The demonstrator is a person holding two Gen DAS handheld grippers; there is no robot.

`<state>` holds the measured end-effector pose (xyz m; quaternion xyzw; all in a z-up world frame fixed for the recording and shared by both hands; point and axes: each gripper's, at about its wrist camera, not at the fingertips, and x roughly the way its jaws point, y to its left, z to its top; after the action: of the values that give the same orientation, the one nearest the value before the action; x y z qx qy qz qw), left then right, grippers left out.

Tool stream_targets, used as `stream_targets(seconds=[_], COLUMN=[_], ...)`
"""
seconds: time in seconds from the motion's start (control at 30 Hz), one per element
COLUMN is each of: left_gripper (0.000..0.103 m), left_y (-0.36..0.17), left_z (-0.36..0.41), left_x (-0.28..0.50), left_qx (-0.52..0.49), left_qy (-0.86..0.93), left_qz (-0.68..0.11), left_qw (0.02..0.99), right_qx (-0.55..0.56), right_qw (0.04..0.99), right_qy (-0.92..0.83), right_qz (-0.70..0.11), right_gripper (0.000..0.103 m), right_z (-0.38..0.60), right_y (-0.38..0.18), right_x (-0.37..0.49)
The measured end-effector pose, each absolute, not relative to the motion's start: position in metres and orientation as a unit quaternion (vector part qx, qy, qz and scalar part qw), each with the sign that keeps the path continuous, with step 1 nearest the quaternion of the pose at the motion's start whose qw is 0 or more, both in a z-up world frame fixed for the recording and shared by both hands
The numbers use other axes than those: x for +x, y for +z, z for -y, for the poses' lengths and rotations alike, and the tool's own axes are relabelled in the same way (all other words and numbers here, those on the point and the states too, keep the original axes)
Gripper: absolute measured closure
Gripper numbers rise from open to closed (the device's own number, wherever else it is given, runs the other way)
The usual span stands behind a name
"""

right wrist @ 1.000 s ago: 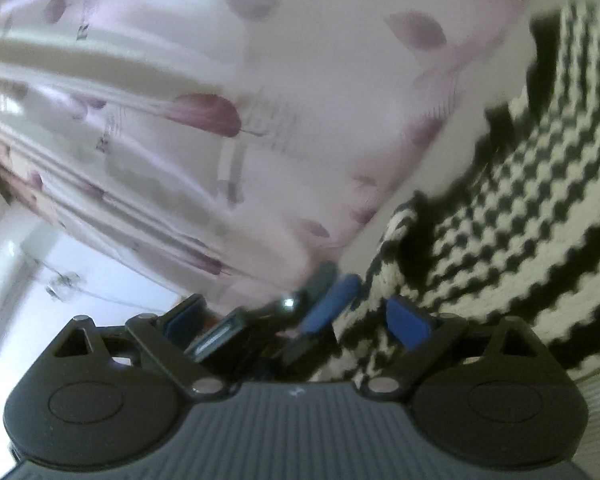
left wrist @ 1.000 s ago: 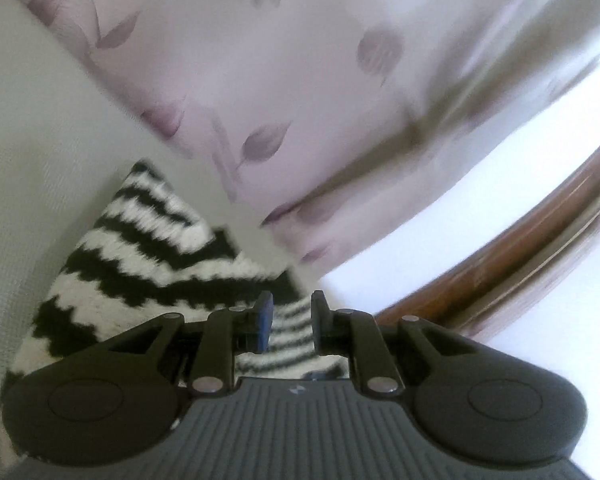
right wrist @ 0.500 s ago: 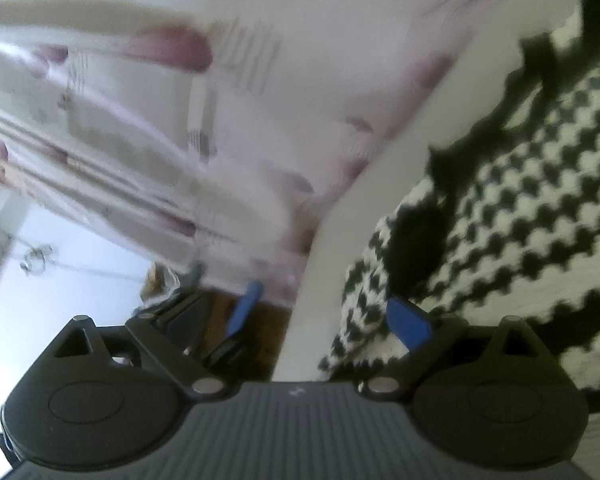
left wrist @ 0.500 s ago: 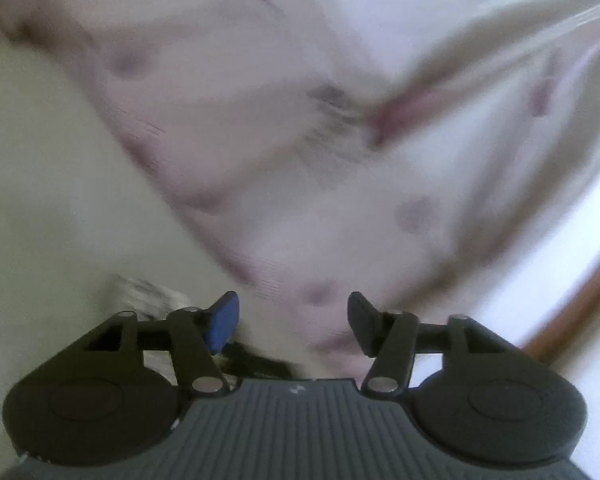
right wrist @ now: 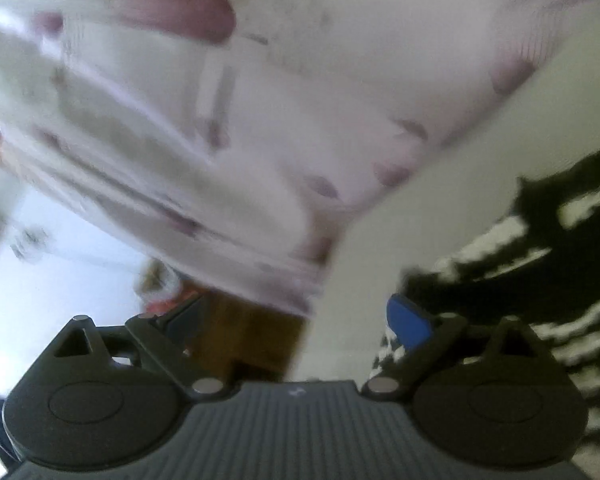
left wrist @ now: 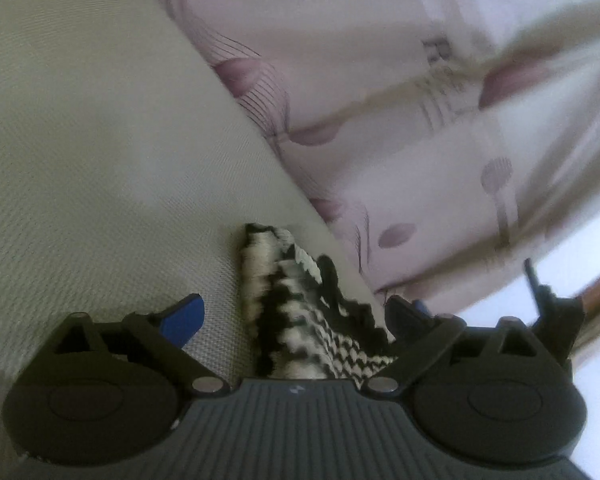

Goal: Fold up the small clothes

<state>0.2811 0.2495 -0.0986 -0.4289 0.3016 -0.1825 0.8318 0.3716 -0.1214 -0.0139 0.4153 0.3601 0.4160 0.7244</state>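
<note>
- Behind my worktop [left wrist: 80,160] hangs one leaf-print curtain [left wrist: 420,140].
- One black-and-white knit garment [left wrist: 300,320] lies between my left gripper [left wrist: 296,316] fingers, just released, spread wide.
- My right gripper [right wrist: 300,328] fingers are spread too, the garment at three o'clock.

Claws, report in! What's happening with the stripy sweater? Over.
Left claw just opened, pads clear of stripy sweater. Right claw open, empty. Curtain hangs close behind.

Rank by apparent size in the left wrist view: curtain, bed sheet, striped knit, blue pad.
1. Curtain and bed sheet: each fills a large share of the frame, too close to rank.
2. Striped knit, a small bunched piece close to the camera.
3. Blue pad, smallest.
</note>
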Motion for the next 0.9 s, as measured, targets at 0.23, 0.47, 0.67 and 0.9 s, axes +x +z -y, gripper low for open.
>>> stream_targets(seconds=[0.23,0.47,0.67,0.9], left_gripper=[0.012,0.08,0.08,0.08], left_y=[-0.1,-0.087,-0.056,-0.044], left_z=[-0.225,-0.188,-0.128,-0.066], left_x=[0.316,0.304,0.256,0.227], left_qx=[-0.375,-0.273,-0.14,-0.015], left_qy=[-0.23,-0.206,-0.159,-0.132], left_qz=[-0.325,-0.338,-0.279,-0.229], left_qw=[0.837,0.877,0.936,0.964], right_qx=[0.45,0.462,0.407,0.277], right_qw=[0.695,0.683,0.682,0.733], right_qy=[0.413,0.411,0.414,0.413], right_qz=[-0.38,-0.388,-0.443,-0.464], right_gripper=[0.004,0.004,0.004,0.005], right_z=[0.144,0.147,0.119,0.092], right_y=[-0.061,-0.059,-0.032,-0.004], right_x=[0.339,0.339,0.361,0.363])
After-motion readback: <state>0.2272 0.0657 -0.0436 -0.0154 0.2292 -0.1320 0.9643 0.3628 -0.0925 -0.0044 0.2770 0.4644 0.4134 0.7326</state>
